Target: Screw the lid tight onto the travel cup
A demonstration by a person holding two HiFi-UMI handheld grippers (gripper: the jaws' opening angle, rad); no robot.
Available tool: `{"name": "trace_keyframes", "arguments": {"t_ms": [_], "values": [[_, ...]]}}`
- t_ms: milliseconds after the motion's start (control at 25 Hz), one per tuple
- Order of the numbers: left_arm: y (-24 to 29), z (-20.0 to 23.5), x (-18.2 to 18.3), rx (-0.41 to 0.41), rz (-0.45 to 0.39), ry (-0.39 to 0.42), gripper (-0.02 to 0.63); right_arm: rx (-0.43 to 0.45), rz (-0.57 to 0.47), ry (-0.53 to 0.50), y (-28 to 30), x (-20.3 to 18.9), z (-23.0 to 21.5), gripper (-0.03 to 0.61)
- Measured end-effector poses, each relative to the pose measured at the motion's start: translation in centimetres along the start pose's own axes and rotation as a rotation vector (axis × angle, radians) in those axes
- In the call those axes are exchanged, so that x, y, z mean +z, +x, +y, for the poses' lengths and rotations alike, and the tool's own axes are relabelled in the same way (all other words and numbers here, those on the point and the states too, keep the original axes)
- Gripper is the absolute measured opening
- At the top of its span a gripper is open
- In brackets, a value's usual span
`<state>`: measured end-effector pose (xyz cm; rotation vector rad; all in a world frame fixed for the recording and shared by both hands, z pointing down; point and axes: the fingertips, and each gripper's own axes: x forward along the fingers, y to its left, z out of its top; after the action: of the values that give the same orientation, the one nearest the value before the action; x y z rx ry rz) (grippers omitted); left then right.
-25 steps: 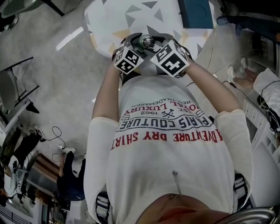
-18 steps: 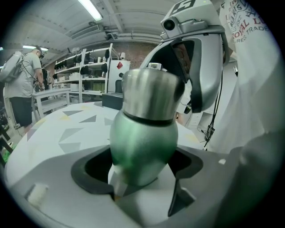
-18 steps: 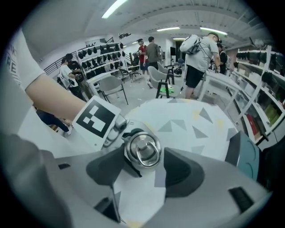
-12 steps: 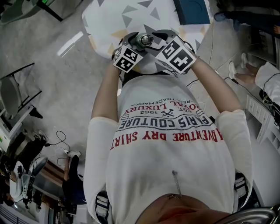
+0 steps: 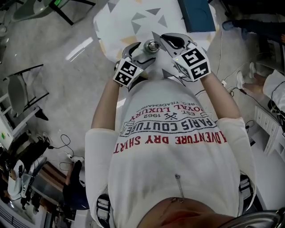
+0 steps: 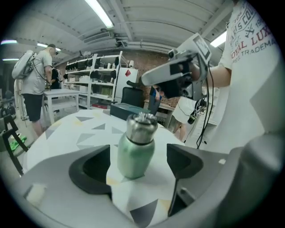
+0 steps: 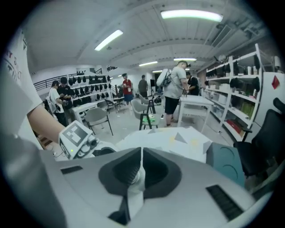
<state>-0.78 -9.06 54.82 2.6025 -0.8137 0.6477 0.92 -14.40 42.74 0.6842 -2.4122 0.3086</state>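
Note:
A green travel cup (image 6: 135,153) with a steel lid (image 6: 141,127) stands upright on the white table (image 5: 129,20). In the head view its lid top (image 5: 152,46) shows between the two grippers. My left gripper (image 6: 138,164) is open around the cup body, with a gap on each side. My right gripper (image 5: 171,41) hangs just right of the lid, off it. Its jaws have just been closing, and in the right gripper view it (image 7: 141,168) is shut with nothing between the pads. The left gripper's marker cube (image 7: 76,139) shows at the left there.
A teal box (image 5: 196,13) lies at the table's far edge. The table top has grey and yellow triangles and a near edge close to my body. Beyond it are several people (image 7: 174,89), chairs (image 7: 95,118), a white workbench and shelves. Cables lie on the floor at right.
My right gripper has come off the lid and swung up and to the right. The left gripper has risen slightly and stays around the cup.

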Motion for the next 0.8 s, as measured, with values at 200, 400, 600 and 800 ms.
{"name": "trace_keyframes", "arguments": {"t_ms": [200,400,600,800], "values": [[-4.4,1.1,5.7,0.082,-0.168,-0.034,0.357,-0.046,-0.149,0.002,-1.3,2.4,-1.2,0.011],[-8.3,3.0,11.7,0.217,-0.323,-0.064,0.161,-0.037,-0.321,0.048,-3.3,5.0,-2.0,0.011],[-12.8,4.4,17.7,0.399,-0.458,0.023,0.032,-0.067,-0.448,0.043,-5.7,7.4,-3.1,0.011],[-16.8,5.9,22.1,0.567,-0.525,0.041,0.012,-0.115,-0.548,-0.044,-8.3,10.6,-3.7,0.011]]}}
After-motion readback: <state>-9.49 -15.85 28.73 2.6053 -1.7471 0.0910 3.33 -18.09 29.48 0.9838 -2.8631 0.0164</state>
